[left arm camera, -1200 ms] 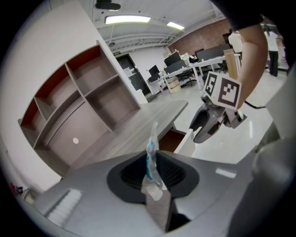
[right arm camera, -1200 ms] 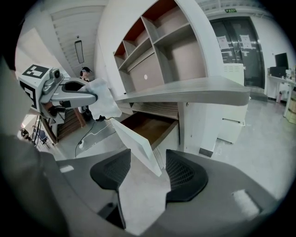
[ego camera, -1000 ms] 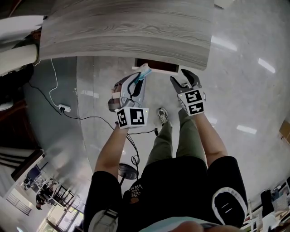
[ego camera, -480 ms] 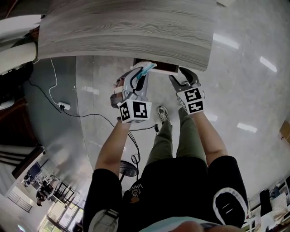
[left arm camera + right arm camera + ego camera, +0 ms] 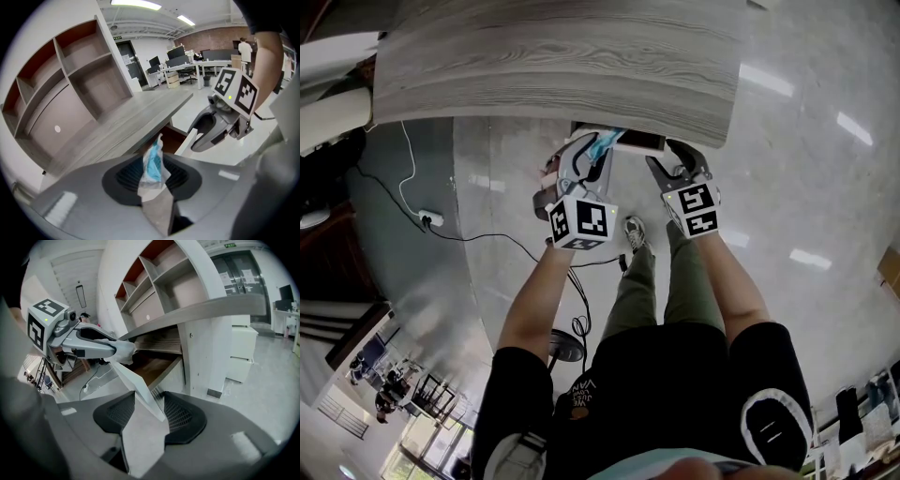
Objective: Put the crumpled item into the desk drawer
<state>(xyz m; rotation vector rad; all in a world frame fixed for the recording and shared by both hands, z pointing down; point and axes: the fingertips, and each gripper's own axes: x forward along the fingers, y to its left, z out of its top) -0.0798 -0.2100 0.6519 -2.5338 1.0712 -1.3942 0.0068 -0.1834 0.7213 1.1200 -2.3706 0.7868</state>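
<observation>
Head view: the grey wood-grain worktop (image 5: 553, 66) hides most of the open brown-lined drawer (image 5: 639, 142) under its near edge. The left claw (image 5: 596, 155) reaches the drawer's left end.

Left gripper view: that claw is clamped on the crumpled blue-and-white item (image 5: 152, 161), in front of the drawer opening.

Right gripper view: the right claw (image 5: 145, 416) is closing, its jaws straddling the drawer's white front panel (image 5: 133, 383) without pressing it. The drawer's inside is partly cut off.

A crumpled item (image 5: 153, 161), white and blue, is pinched upright between the jaws of the left gripper (image 5: 153, 178). Beyond it, a drawer (image 5: 174, 137) is seen open under the grey desk (image 5: 126, 121). The right gripper (image 5: 194, 139) is held at the drawer's white front, which lies between its closing jaws. Shelves (image 5: 82, 75) are seen at left.
</observation>
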